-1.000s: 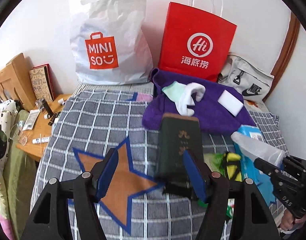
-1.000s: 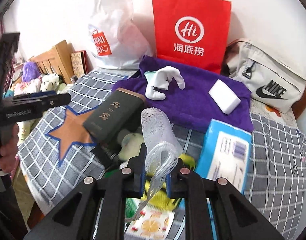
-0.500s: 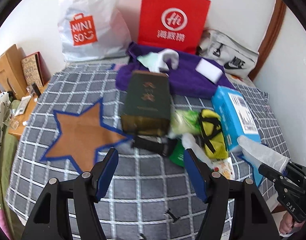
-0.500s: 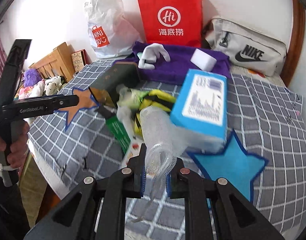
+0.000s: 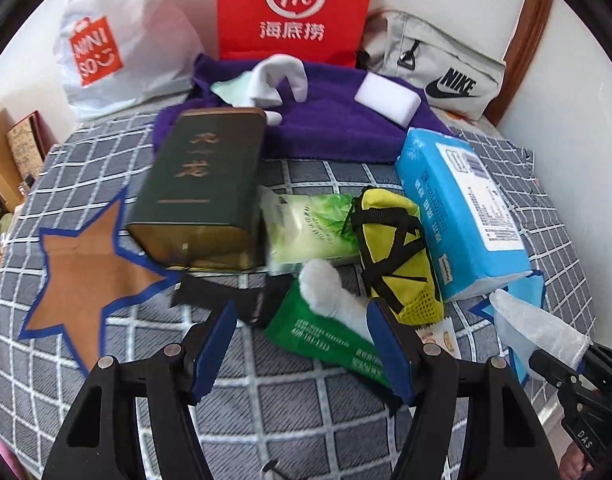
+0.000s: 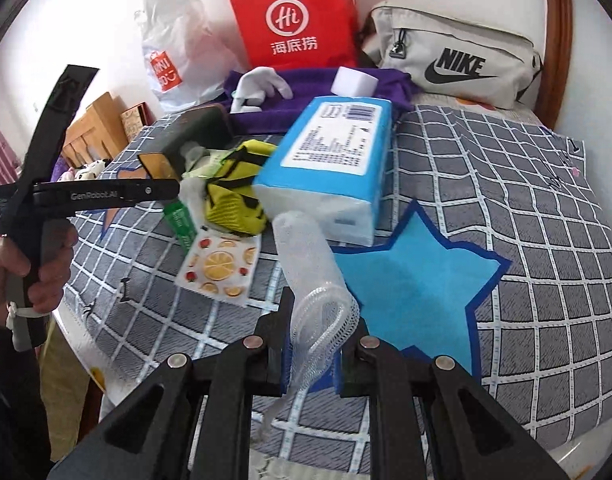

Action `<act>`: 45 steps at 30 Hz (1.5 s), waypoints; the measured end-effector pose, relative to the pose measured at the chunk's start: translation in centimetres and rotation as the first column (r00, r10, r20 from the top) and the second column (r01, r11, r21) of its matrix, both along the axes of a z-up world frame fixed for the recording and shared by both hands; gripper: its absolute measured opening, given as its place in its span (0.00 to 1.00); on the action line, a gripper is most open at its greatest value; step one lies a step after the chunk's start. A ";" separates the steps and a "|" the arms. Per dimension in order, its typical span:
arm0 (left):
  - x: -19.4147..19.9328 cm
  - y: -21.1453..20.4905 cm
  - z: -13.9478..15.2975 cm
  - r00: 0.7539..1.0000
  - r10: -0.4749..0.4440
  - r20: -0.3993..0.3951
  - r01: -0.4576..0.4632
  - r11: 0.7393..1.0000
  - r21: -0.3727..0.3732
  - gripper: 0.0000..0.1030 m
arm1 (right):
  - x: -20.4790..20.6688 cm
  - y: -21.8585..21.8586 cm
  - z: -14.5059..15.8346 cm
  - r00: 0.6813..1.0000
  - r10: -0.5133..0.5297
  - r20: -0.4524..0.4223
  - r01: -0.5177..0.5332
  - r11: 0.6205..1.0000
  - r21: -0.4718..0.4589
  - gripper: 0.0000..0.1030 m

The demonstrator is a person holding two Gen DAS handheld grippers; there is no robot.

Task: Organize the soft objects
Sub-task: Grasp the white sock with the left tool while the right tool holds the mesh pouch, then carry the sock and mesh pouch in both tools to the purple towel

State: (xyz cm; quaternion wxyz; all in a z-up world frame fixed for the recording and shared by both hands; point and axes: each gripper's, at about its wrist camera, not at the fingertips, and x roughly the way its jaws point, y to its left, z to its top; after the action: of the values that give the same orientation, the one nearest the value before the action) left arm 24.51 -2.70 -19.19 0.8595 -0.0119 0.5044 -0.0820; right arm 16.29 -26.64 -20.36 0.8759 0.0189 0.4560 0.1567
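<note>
White netting, a soft mesh sleeve (image 6: 311, 280), is pinched between the closed jaws of the right gripper (image 6: 310, 354); its loose end curls down past the fingers and the lowest part is lost behind the black frame. It hangs over the near edge of the blue star patch (image 6: 413, 276) on the grey checked cloth (image 6: 545, 240). From the left wrist view the same sleeve (image 5: 537, 324) pokes in at the far right, and the gripper holding it is cut off by the frame edge.

The left gripper (image 5: 302, 346) stands wide open with nothing between its blue pads (image 5: 216, 344). Just beyond it a white sock (image 5: 329, 292) lies across a green packet (image 5: 325, 336); the right finger covers the sock's near end. A black item (image 5: 218, 300) beside the packet is too dark to make out.

Farther off sit a dark green tin (image 5: 202, 184), blurred, with one corner over the brown star patch (image 5: 82, 276), then a pale green wipes pack (image 5: 309, 228), a yellow pouch (image 5: 397, 256) and a blue tissue pack (image 5: 461, 212). A fruit-print sachet (image 6: 220, 268) lies near the pouch.

At the far side a purple towel (image 5: 337, 128) carries another white sock (image 5: 278, 80) and a white sponge (image 5: 385, 98), backed by a red paper bag (image 5: 294, 8), a white plastic bag (image 5: 118, 40) and a grey waist bag (image 5: 437, 68).
</note>
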 end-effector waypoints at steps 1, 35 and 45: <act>0.3 -0.2 -0.3 1.000 -0.002 -0.003 0.002 1.000 0.003 0.64 | 0.1 -0.1 -0.2 1.000 0.004 -0.003 -0.004 1.000 0.001 0.15; -3.1 6.2 7.3 0.985 0.102 0.139 -0.095 0.994 -0.056 0.22 | 0.4 3.6 6.9 0.990 0.054 0.130 -0.054 0.999 -0.002 0.13; -2.5 6.6 9.0 0.979 0.108 0.172 -0.098 0.993 -0.066 0.22 | 2.7 3.8 10.1 0.983 0.034 0.179 -0.035 0.999 0.003 0.13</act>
State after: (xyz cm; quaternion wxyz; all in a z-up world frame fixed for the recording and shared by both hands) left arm 22.01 3.89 -10.15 0.9029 -0.0552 0.4231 -0.0526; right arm 18.98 -22.87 -10.24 0.9104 -0.0006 0.3752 0.1742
